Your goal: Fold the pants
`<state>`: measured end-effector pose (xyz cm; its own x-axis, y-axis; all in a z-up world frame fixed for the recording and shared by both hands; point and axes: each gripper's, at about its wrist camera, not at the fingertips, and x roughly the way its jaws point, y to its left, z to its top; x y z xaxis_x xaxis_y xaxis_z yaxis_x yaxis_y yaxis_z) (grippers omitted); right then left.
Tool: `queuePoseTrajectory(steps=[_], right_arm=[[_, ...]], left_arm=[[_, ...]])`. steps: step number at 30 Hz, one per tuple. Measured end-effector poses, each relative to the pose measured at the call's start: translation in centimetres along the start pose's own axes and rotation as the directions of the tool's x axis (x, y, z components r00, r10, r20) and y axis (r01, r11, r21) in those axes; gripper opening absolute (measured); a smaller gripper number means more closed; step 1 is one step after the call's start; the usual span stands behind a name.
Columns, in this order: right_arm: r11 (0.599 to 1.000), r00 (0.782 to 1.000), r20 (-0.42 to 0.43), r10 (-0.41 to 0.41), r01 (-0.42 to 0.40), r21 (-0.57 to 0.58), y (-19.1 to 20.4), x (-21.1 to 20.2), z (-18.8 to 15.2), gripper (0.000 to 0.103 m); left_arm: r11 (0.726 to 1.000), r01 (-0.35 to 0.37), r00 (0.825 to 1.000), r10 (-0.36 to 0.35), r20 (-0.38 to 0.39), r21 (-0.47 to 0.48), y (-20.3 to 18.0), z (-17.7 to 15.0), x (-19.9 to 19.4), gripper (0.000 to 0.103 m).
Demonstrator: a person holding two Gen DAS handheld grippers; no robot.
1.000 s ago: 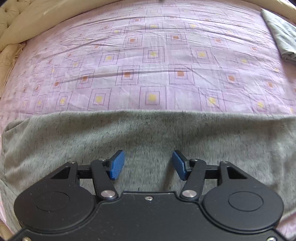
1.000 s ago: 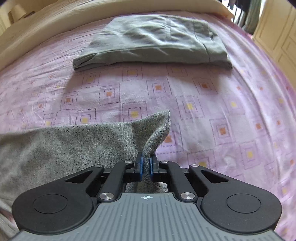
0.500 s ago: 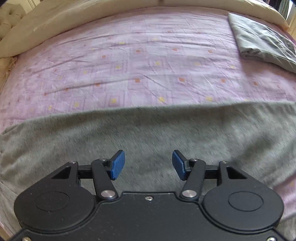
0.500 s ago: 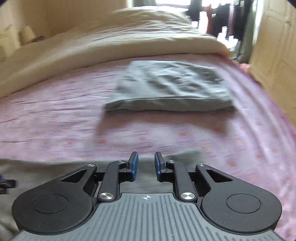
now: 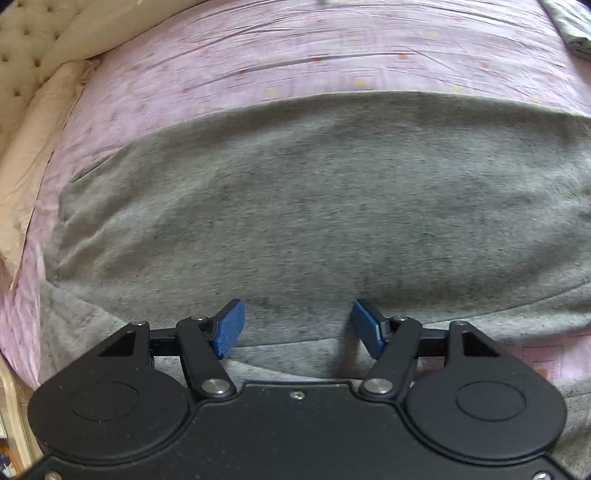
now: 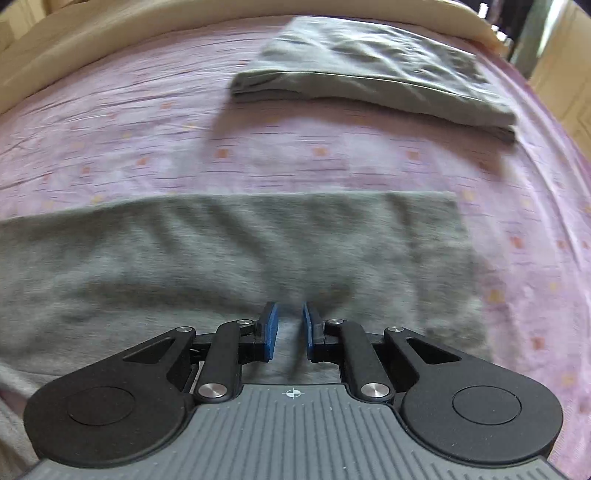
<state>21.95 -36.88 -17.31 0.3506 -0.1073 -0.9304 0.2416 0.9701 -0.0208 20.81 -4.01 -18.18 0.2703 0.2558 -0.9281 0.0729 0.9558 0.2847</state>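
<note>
Grey heathered pants [image 5: 314, 206] lie folded flat across the pink patterned bed sheet [image 5: 295, 55]; they also show in the right wrist view [image 6: 229, 251], with their end edge at the right. My left gripper [image 5: 297, 328] is wide open and empty, just above the near folded edge of the pants. My right gripper [image 6: 290, 328] is open by a narrow gap and empty, low over the pants near their right end.
A separate folded grey-green garment [image 6: 373, 77] lies at the far right of the bed, its corner in the left wrist view [image 5: 569, 26]. A cream duvet [image 6: 110, 40] runs along the back. A tufted cream headboard [image 5: 26, 48] stands at the left.
My right gripper let go of the pants end it was shut on, and the fabric now lies flat. Both grippers have drawn back over the pants. The left stayed open.
</note>
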Motion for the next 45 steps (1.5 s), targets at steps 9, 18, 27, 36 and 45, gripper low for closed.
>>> queuePoseTrajectory(steps=[9, 18, 27, 36, 45], right_arm=[[0.972, 0.971, 0.071, 0.227, -0.221, -0.082, 4.0, -8.7, -8.7, 0.015], [0.972, 0.979, -0.102, 0.178, -0.191, -0.138, 10.9, -7.9, -16.5, 0.015], [0.987, 0.986, -0.055, -0.16, 0.16, -0.005, 2.8, -7.5, -17.6, 0.014], [0.881, 0.981, 0.155, -0.116, 0.029, 0.472, -0.7, -15.3, -25.7, 0.032], [0.757, 0.991, 0.128, -0.029, -0.062, 0.65, -2.0, -14.2, -31.3, 0.032]], left_arm=[[0.962, 0.169, 0.976, -0.193, 0.096, 0.216, -1.3, -6.1, -5.4, 0.064], [0.872, 0.198, 0.971, -0.238, 0.033, 0.447, -4.5, -12.1, -4.0, 0.064], [0.884, 0.157, 0.979, -0.197, 0.046, 0.441, -1.2, -13.3, -2.0, 0.087], [0.889, 0.11, 0.979, -0.174, 0.106, 0.444, -1.7, -14.4, -2.2, 0.094], [0.894, 0.089, 0.978, -0.161, 0.131, 0.439, -1.9, -15.4, -3.1, 0.095]])
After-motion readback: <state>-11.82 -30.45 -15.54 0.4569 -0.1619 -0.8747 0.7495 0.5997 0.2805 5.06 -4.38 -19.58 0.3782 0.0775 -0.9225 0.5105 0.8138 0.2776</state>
